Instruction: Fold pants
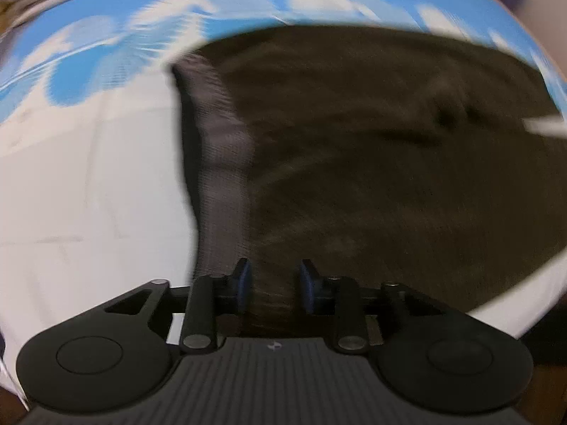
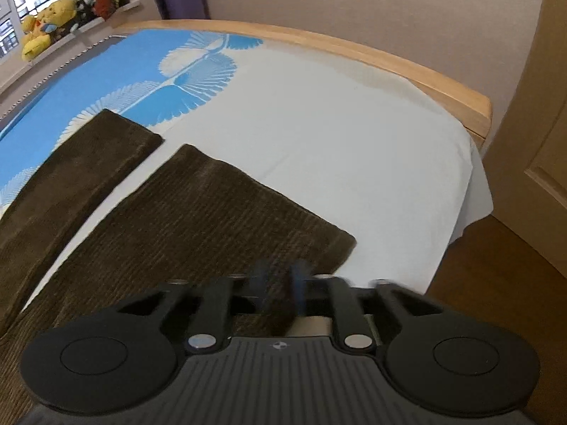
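Dark brown corduroy, that is what I have under both tools: the pants [image 2: 198, 219] lie flat on the bed [image 2: 354, 141], legs parted and running toward the footboard edge, the nearer leg's hem close to the bed's right-hand side, the other leg over the blue leaf-printed part of the sheet. My left gripper [image 1: 273, 290] sits at the waistband [image 1: 219, 163] end with cloth running between its blue pads [image 1: 243, 283]; the jaws look narrowed around a pinch of fabric, though blur keeps me from being sure it is clamped. My right gripper [image 2: 280, 292] is over the nearer leg's outer edge, its fingertips smeared by motion, so I cannot tell whether it is released or clenched. I judge the step in hand is taking hold for the first lengthwise fold. To do it well, I should catch both layers at the edge, lift both ends together, keep the cloth taut between them, and lay one leg squarely over the other.
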Available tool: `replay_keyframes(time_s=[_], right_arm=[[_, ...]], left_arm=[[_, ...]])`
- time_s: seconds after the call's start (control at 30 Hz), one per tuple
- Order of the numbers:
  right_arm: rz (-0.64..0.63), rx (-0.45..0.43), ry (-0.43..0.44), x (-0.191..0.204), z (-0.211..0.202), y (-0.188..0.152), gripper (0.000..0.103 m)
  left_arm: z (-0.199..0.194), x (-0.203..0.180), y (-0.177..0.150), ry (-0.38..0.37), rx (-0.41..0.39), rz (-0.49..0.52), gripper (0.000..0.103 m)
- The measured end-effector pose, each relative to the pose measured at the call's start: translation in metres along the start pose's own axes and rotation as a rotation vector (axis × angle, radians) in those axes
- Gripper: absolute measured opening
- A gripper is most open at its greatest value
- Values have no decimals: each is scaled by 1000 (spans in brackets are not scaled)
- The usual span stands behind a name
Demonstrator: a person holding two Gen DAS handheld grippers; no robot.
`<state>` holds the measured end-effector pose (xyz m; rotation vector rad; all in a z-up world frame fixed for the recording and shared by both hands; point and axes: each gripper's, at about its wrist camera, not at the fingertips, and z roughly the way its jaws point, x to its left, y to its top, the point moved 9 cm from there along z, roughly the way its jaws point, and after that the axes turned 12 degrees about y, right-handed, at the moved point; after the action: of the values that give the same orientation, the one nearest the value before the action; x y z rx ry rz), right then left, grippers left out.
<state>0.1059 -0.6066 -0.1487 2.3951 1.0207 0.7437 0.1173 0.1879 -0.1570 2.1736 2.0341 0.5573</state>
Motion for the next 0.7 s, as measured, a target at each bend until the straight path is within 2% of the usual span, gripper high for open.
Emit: replay_keyframes(time_s=[0.07,0.13,0.17,0.23,0.37,0.53,0.7], right_arm=[[-13,7,60,11,-3,-2,44],[-26,23,123,22,-5,-4,44],[-33,31,144,28,-6,-5,44],[-56,29,189,41,-13,-7,44],[-147,0,255,72,-29,-9,44],[-254,-24,305,106,-46,-16,44],[-331,-1,337,133,-47,-25,44]], left_arm=[[16,-12,-14,8,76,75,48],[30,-19,-27,60,144,155,48],[30,-21,-26,67,136,176,48],[22,-18,-14,82,84,141,48],[-3,-1,14,45,-35,-41,53],[-7,7,25,103,-66,-86,55],[-8,8,31,140,-86,-105,55]])
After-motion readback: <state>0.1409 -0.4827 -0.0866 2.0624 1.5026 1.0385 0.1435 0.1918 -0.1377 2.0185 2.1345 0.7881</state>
